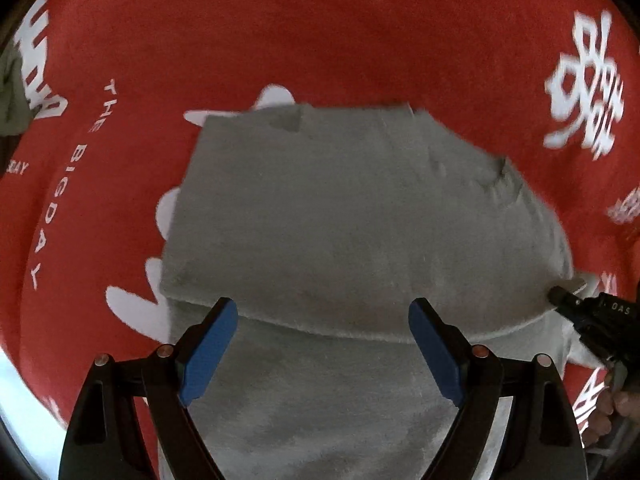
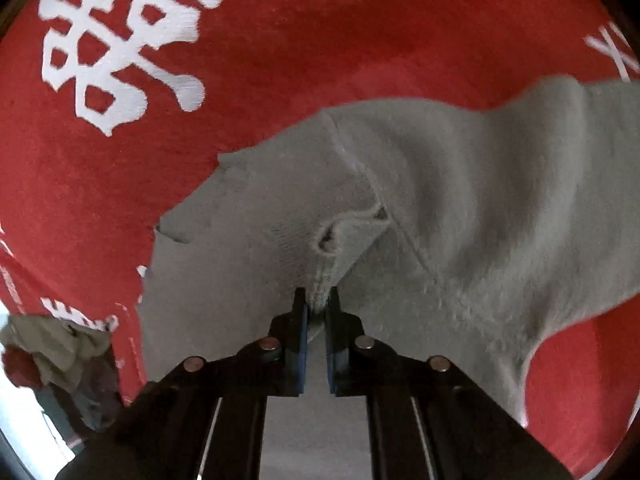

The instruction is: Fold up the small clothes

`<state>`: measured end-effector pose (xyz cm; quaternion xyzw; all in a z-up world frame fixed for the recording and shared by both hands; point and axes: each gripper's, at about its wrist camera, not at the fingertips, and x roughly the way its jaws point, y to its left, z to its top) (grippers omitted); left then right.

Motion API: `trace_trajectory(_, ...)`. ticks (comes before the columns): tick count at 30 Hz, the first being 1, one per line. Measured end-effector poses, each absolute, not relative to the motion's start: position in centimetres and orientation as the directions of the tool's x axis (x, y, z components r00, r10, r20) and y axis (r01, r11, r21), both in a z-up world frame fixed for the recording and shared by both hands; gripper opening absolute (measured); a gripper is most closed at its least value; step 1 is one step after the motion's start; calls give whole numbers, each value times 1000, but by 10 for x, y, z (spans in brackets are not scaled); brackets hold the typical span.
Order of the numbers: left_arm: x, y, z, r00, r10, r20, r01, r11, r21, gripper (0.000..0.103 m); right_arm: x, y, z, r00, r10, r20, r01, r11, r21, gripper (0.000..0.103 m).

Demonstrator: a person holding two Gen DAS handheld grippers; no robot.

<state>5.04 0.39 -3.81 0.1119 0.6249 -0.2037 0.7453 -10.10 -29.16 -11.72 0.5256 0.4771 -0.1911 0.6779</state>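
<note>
A red cloth [image 1: 320,40] with white printed letters and signs covers the desk and fills almost the whole background in both views. On the cloth lies a grey garment [image 1: 340,208] of soft fleece-like material, and it takes the middle of the left wrist view; its upper part is folded over the lower part, so a thick folded edge runs across just in front of the left claw [image 1: 323,320]. The far corners of the garment look rather square on the left and more rounded on the right. In the right wrist view the same grey garment [image 2: 460,184] spreads from the centre to the right edge, with a seam and a small puckered opening near the middle. The left claw is spread wide, its two blue pads [image 1: 208,356] are well apart and hold nothing, and they hang over the lower grey layer. The right claw [image 2: 317,300] is pressed together and it pinches a narrow ridge of the grey garment between the blue pads. In the left wrist view the right claw [image 1: 560,294] shows at the right edge, touching the right end of the folded edge, and fingers of a hand [image 1: 618,400] show below it. At the lower left of the right wrist view, beyond the edge of the red cloth, lies a small heap of other clothes [image 2: 60,348], pale and dark, partly blurred.
</note>
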Motion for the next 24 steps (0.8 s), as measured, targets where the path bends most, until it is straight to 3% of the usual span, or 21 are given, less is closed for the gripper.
trace_trajectory(2, 41, -6, -38, 130, -105, -986, 472, 881, -32, 88, -102, -294, -124, 413, 254, -874, 769, 417, 485, 9)
trace_trajectory(3, 35, -9, -36, 132, -87, -987, 490, 872, -12, 88, -106, -294, -126, 401, 264, -877, 768, 425, 479, 17)
trace_trajectory(4, 27, -12, -33, 132, -76, -988, 510, 860, 2, 88, -114, -296, -124, 402, 271, -875, 765, 425, 484, 34)
trace_trajectory(5, 20, -15, -30, 131, -67, -989, 526, 850, 13, 88, -119, -298, -120, 391, 269, -880, 768, 431, 473, 42)
trace_trajectory(6, 14, -16, -28, 130, -58, -990, 537, 843, 21, 88, -126, -298, -115, 385, 267, -883, 767, 440, 467, 56)
trace_trajectory(17, -74, -49, -5, 8, -26, -1000, 620, 784, -16, 88, -193, -282, -91, 407, 419, -812, 669, 469, 577, 56)
trace_trajectory(24, -125, -81, -3, -52, -15, -999, 687, 725, -47, 88, -208, -295, -91, 451, 409, -793, 656, 451, 605, 56)
